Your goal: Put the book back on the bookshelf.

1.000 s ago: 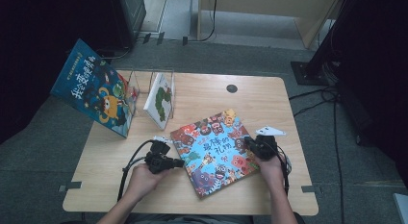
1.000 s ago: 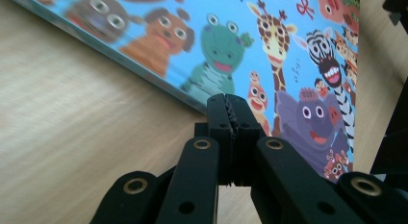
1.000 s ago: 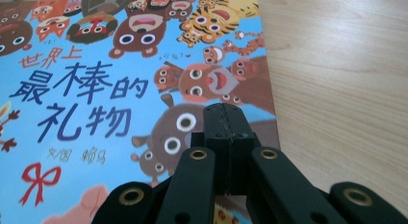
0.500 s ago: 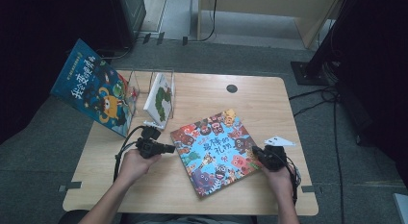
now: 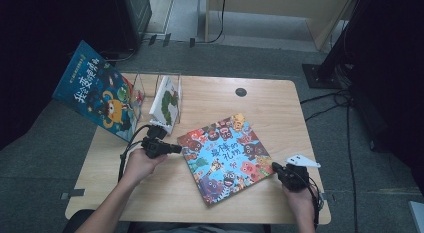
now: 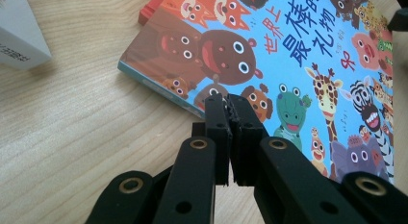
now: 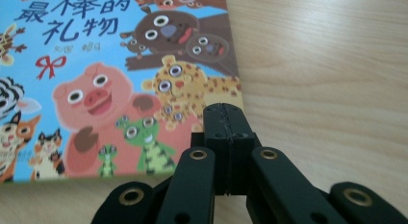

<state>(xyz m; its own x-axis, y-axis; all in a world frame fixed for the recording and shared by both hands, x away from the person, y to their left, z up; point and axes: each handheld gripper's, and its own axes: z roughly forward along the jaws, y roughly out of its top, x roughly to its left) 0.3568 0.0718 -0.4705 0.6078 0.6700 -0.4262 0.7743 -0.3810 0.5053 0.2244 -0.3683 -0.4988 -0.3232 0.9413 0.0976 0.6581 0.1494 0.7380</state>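
A colourful picture book (image 5: 225, 160) is lying flat and askew on the wooden table (image 5: 260, 100), between two hand-held grippers. The left gripper (image 5: 176, 149) is pointing at the book's left edge, jaws pressed together on nothing; the right gripper (image 5: 275, 166) is sitting at the lower right corner, likewise closed and empty. The book looks thin, stiff-covered and glossy, so it is probably light but slippery; an edge or corner, pried up off the wood, seems the best place to pinch.
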